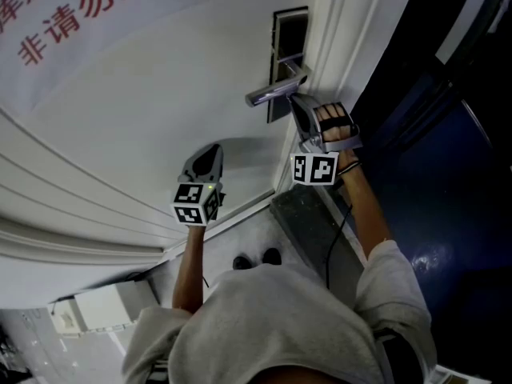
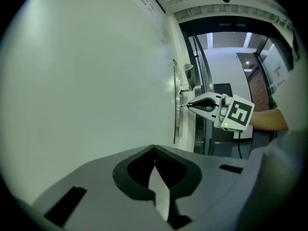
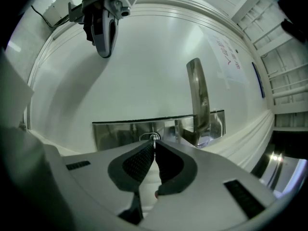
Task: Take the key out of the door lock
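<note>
The white door (image 1: pixel 160 110) carried a metal lock plate (image 3: pixel 120 131), with a lever handle (image 3: pixel 198 95) jutting from that plate. Well aside of the plate hung the left claw (image 2: pixel 154 149), jaws pressed together. The right claw (image 3: pixel 154 146) was right at the plate, pinching the key (image 3: pixel 151 137) that stood out from it.

Made out only a sliver of key (image 3: pixel 154 137) between closed tips of the right hand-held gripper (image 3: pixel 154 145); lost the red lettering (image 1: pixel 60 26) past the head view's edge.

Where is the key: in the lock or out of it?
In the lock. The right gripper is shut on the key, which sits against the steel lock plate.
</note>
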Motion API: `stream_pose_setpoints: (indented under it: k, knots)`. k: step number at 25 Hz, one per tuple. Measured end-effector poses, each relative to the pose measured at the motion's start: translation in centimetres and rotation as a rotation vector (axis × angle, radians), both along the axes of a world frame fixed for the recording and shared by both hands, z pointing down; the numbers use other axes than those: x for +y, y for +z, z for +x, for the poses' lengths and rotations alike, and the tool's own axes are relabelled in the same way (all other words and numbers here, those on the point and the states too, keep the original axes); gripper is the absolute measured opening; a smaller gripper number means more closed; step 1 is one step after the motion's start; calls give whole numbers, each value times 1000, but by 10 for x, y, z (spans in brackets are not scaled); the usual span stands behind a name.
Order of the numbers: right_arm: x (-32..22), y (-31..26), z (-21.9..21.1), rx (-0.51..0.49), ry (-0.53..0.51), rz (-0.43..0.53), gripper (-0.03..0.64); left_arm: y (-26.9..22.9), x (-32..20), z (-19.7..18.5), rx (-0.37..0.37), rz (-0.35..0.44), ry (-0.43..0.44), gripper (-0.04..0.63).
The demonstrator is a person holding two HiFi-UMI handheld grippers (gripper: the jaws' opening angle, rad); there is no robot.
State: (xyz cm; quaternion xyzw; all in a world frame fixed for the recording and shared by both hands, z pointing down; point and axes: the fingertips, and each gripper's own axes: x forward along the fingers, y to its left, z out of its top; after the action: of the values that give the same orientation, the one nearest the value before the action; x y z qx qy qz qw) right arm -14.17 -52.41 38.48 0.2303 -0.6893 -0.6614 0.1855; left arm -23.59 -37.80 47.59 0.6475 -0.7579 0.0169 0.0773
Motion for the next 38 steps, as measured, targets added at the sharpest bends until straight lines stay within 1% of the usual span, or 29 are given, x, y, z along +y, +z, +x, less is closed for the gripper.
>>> stream_pose_setpoints:
  k: [10, 19, 22, 24, 27, 38]
  knots:
    - [9, 2, 14, -6, 16, -21, 29, -2, 4, 4, -1, 3, 19, 18]
    - [18, 7, 43, -56, 35, -87, 29, -2, 0, 20, -12, -1, 58, 18]
    - [18, 9, 52, -85, 44, -135, 29, -3, -1, 24, -16, 0, 64, 18]
    - [17, 11, 59, -127, 52, -210, 29, -4, -2, 26, -16, 0, 67, 18]
    - [15, 17, 69, -209, 70, -354, 29, -2, -3, 28, -14, -1, 71, 18]
    - [11, 62, 113, -588, 124, -964, 29, 1, -9, 34, -4, 0, 70, 18]
